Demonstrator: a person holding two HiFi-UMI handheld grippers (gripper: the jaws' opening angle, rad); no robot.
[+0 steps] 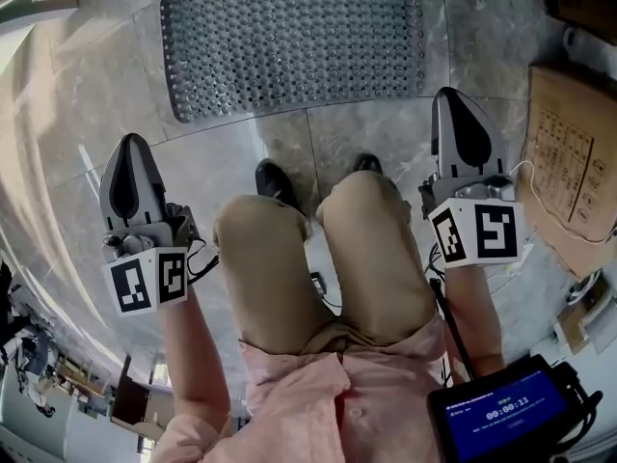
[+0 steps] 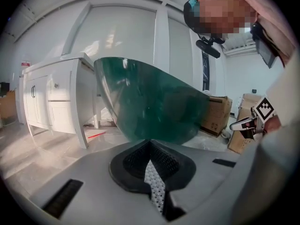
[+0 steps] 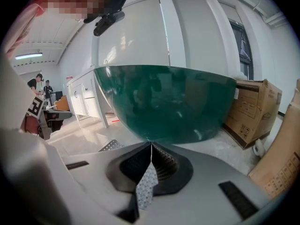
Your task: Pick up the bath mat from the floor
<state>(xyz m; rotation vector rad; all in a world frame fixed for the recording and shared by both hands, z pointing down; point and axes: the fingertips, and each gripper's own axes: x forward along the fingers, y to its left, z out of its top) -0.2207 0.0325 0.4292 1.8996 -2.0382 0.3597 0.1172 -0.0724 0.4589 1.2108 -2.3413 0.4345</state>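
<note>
Tiled floor (image 1: 386,138), bath mat (image 1: 294,41) flat in head view, green tub (image 3: 164,102) only in gripper views; left claw (image 1: 132,145), right claw (image 1: 450,96) clenched.

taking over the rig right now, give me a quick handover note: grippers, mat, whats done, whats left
Left gripper: jaws shut, nothing between them, held beside the person's left knee.
Right gripper: jaws shut, empty, held beside the right knee.
Bath mat: lying flat on the tiled floor, just ahead of the person's shoes, apart from both grippers.
Done: nothing yet; the mat is untouched.
Left: probably open the jaws, reach down to the mat's near edge, grip it and lift it off the floor.
</note>
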